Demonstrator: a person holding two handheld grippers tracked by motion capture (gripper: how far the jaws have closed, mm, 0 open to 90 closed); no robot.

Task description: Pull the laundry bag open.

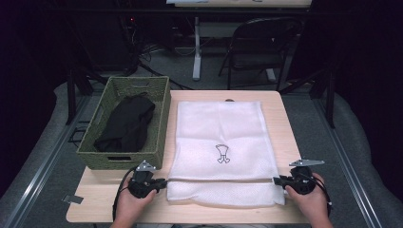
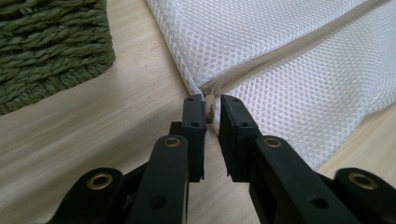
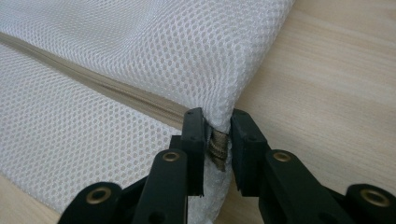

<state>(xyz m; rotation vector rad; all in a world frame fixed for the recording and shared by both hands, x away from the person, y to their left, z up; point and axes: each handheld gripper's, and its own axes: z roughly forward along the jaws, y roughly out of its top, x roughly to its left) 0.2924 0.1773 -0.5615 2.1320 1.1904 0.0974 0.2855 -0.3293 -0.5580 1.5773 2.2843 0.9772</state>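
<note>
Both hands lie low on the surface (image 1: 294, 142), knuckles up; left tongs (image 2: 212, 109) and right tongs (image 3: 217, 126) point inward. Each stands narrowly parted around a zipper end of the mesh bag (image 1: 221, 137), pads not pressing.

White honeycomb-mesh bag (image 1: 221, 142) with beige zip (image 2: 285, 51) and a small dark printed figure, seemingly; green woven basket (image 1: 159, 128), black cloth (image 1: 126, 124).

A mesh bag (image 1: 222, 152) lies flat on the desk (image 1: 285, 123), near its middle. A basket (image 1: 124, 124) stands just left of the bag, with a cloth (image 1: 126, 124) in it. The left tongs (image 1: 164, 182) sit at the bag's near left corner, the right tongs (image 1: 276, 180) at its near right corner. A chair (image 1: 259, 47) stands behind the desk.
</note>
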